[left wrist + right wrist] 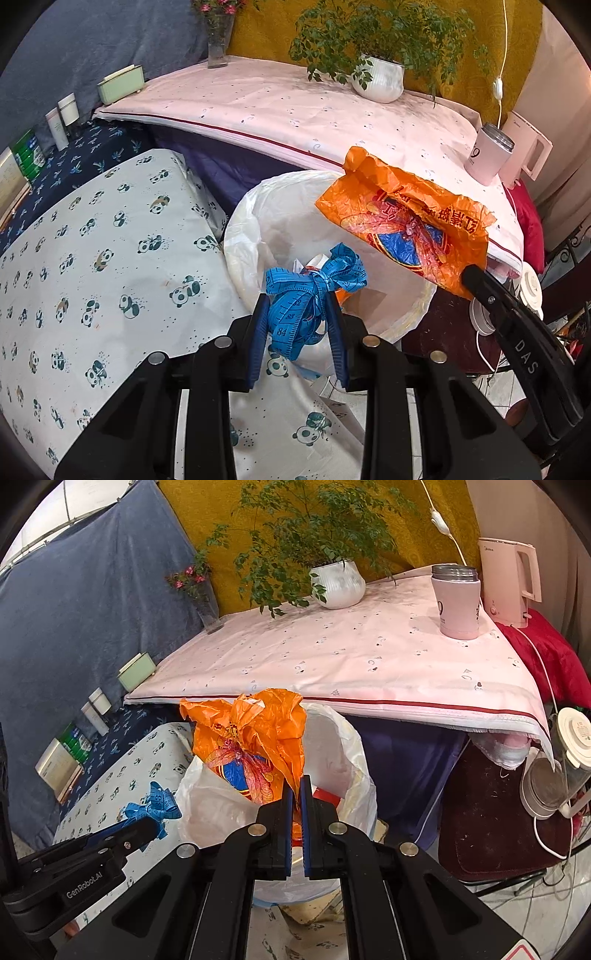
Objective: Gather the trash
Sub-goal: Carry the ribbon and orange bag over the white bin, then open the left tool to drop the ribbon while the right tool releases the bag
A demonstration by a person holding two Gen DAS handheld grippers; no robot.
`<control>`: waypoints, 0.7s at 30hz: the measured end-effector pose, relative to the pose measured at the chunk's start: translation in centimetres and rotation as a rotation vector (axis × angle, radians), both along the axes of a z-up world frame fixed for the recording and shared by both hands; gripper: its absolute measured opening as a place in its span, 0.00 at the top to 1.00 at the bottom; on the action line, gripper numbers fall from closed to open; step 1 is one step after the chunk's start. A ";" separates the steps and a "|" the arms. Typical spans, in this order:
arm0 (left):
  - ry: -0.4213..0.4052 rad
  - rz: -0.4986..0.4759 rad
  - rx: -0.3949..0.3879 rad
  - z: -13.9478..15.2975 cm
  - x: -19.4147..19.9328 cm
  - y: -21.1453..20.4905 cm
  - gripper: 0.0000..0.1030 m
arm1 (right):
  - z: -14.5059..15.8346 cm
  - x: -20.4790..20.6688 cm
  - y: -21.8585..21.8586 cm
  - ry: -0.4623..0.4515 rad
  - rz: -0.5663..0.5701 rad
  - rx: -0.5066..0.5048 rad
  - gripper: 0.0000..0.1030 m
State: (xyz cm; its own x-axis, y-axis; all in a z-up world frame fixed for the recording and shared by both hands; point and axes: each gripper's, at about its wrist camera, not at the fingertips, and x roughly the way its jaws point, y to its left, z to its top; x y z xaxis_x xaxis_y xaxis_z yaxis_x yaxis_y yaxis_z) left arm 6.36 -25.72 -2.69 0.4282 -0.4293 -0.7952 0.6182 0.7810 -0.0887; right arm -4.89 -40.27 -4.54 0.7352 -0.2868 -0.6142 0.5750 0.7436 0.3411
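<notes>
Blue tape measure (314, 295) is bunched into a loose knot, printed numbers visible, and is pinched between the blue pads of the left gripper (298, 306), jaws part closed on it. It is held over the near rim of the bin, above the panda-print cloth (92, 258) beside the bin. Orange plastic bag (255, 738), crumpled, with red and blue print, is clamped by one thin corner in the right gripper (296, 794), jaws fully closed on it; bag is hung over the bin mouth, toward its far side.

Bin (258, 221) is lined with a white plastic liner (340, 746), open at the top; something red and some white scraps are seen inside, details unclear.

Behind the bin a pink-sheeted surface (332, 657) is seen, its edge overhanging the bin's far side. On it, beyond the bin: white plant pot (340, 583), glass vase with pink flowers (203, 598), pink tumbler (460, 605), pink kettle (511, 579). Green box (120, 85) and white bottles (62, 118) are set left of the bin, past the panda cloth. A white cable (546, 686) is run right of the bin
</notes>
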 end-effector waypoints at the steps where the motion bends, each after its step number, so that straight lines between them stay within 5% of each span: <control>1: 0.002 -0.002 0.000 -0.1 0.1 -0.2 0.72 | -0.1 0.0 -0.1 0.001 -0.002 0.001 0.96; 21: 0.034 -0.003 0.009 -2.0 1.6 -2.2 0.70 | -1.5 0.6 -1.7 0.016 -0.014 0.017 0.96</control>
